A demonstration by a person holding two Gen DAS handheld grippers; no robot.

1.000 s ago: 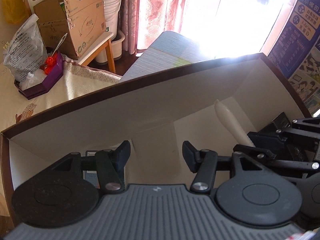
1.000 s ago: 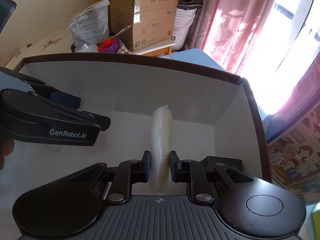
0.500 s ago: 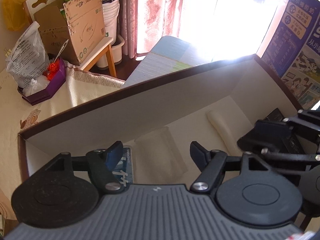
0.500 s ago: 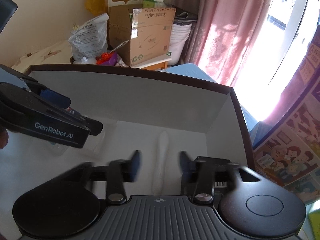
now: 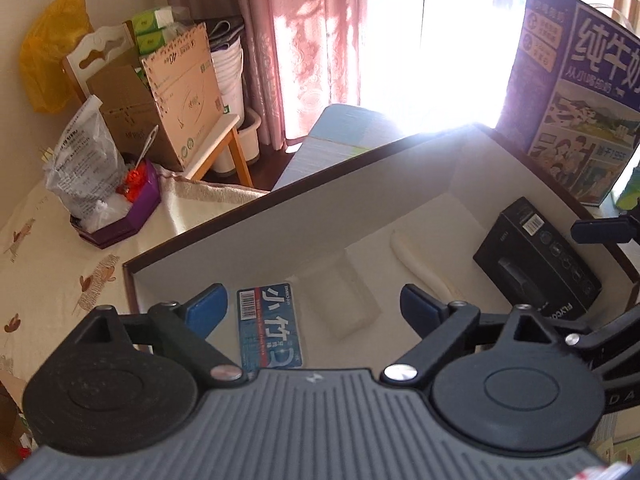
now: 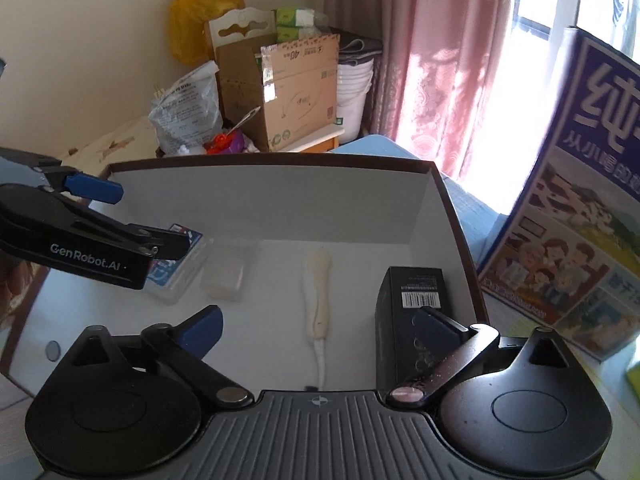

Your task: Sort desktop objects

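- Both hand-held grippers hover over the white box (image 6: pixel 280 196); left hand-held gripper (image 5: pixel 314 306) and right hand-held gripper (image 6: pixel 320 328) are opening, nothing between them.
- The cream handle (image 6: pixel 318 292) lies in the box, directly ahead of the right one, its long axis running away from it.

Left gripper (image 5: pixel 314 308), right gripper (image 6: pixel 320 330): fingers opening, empty.

Bright daylight, window (image 5: pixel 432 40) glare blown out, fisheye-bent edges, mostly sharp
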